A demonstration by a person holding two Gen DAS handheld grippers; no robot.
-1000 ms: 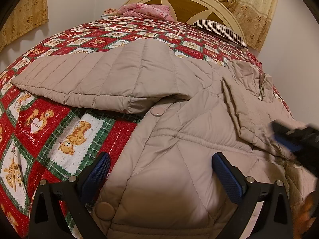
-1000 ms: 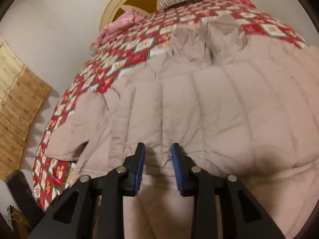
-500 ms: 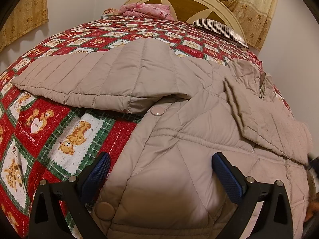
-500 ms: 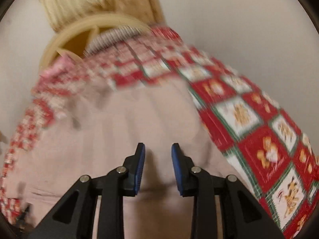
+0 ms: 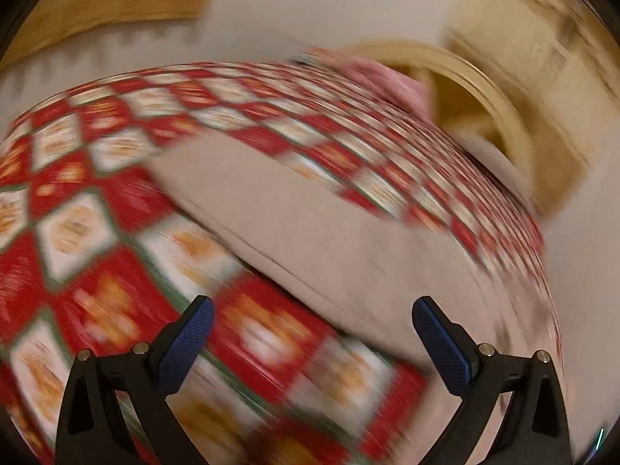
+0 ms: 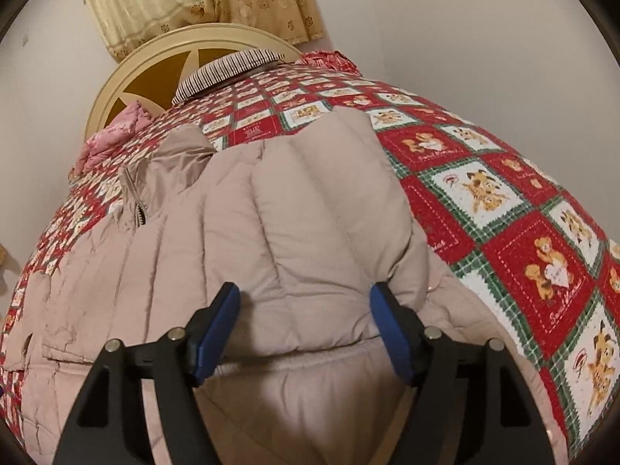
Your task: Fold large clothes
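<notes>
The beige quilted jacket [image 6: 294, 232] lay spread on the bed's red patchwork quilt [image 6: 503, 209], one sleeve folded over its body. The right claw [image 6: 304, 329] had just been opening and gripped nothing. The left claw [image 5: 312, 343] gaped wide and empty above quilt and jacket.
</notes>
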